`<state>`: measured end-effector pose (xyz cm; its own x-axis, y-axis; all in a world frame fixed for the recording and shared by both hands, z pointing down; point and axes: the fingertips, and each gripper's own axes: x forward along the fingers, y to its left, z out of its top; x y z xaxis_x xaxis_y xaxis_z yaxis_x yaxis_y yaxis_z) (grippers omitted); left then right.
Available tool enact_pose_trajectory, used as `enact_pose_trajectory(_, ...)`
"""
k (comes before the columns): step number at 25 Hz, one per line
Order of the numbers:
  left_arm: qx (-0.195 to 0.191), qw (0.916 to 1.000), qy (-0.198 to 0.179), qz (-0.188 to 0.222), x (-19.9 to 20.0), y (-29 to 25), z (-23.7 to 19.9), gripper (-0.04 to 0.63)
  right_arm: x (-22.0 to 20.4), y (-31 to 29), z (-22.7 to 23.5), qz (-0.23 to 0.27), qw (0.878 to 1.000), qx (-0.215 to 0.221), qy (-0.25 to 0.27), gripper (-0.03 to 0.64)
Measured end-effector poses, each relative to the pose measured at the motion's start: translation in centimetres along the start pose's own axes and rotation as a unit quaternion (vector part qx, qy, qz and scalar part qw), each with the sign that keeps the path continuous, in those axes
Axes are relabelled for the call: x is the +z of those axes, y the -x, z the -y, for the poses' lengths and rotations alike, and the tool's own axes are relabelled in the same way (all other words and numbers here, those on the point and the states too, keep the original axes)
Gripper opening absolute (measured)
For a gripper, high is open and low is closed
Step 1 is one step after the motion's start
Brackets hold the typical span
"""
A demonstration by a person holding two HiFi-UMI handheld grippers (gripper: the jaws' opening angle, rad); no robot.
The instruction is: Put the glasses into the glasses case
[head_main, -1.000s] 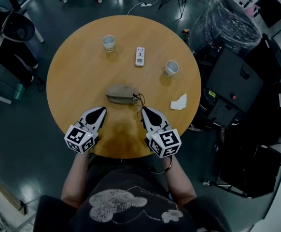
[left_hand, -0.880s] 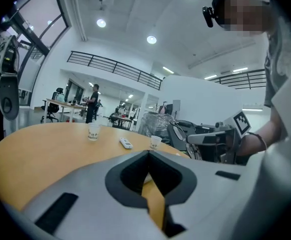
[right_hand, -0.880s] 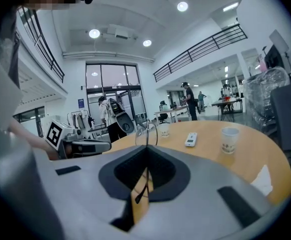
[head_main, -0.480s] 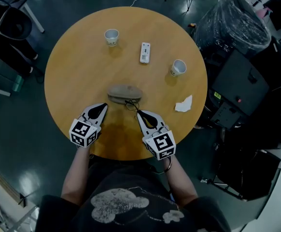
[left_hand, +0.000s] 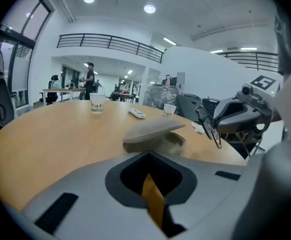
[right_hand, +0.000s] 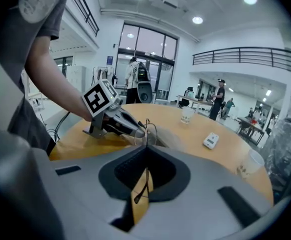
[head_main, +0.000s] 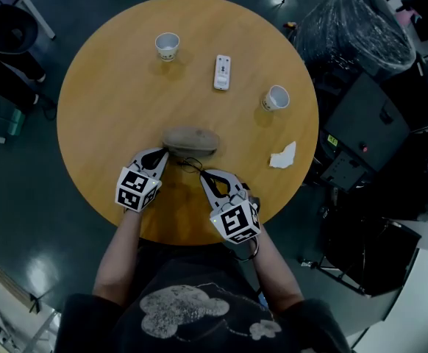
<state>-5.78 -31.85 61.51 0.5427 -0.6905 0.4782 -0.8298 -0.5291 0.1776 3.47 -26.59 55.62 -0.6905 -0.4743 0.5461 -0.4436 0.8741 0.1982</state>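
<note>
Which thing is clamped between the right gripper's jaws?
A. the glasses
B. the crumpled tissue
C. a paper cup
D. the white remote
A: in the right gripper view, the right gripper has its jaws shut on a thin dark arm of the glasses, and the wire frame sticks out just beyond the jaw tips.
</note>
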Motion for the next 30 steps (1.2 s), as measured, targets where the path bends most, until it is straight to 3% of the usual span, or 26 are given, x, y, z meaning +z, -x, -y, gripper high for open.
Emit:
enact_pose_trajectory(8,-0.009,0.9999,0.005,-0.005,0.0,-0.6,-0.4,0.006,-1.2,-2.7,0.1,-0.078,0.991,0.028,0.104,-0.010)
enact_pose_trajectory(20,-0.009,0.9999,-0.007,-0.010,0.5,-1.0,-0.6,0.006,-1.8,-5.7,1.9,-0.153,0.977,0.034,0.142,-0.010)
enact_pose_trajectory(26,-0.010,0.9998,-0.013,-0.012,0.8,-1.3,-0.4,0.006,-1.2,-6.6,2.9,-0.160,0.976,-0.011,0.145,-0.010)
enact_pose_trajectory(30,-0.011,0.9998,-0.014,-0.013,0.8,-1.6,-0.2,0.006,-1.4,-7.5,3.3,-0.169,0.968,-0.052,0.178,-0.010)
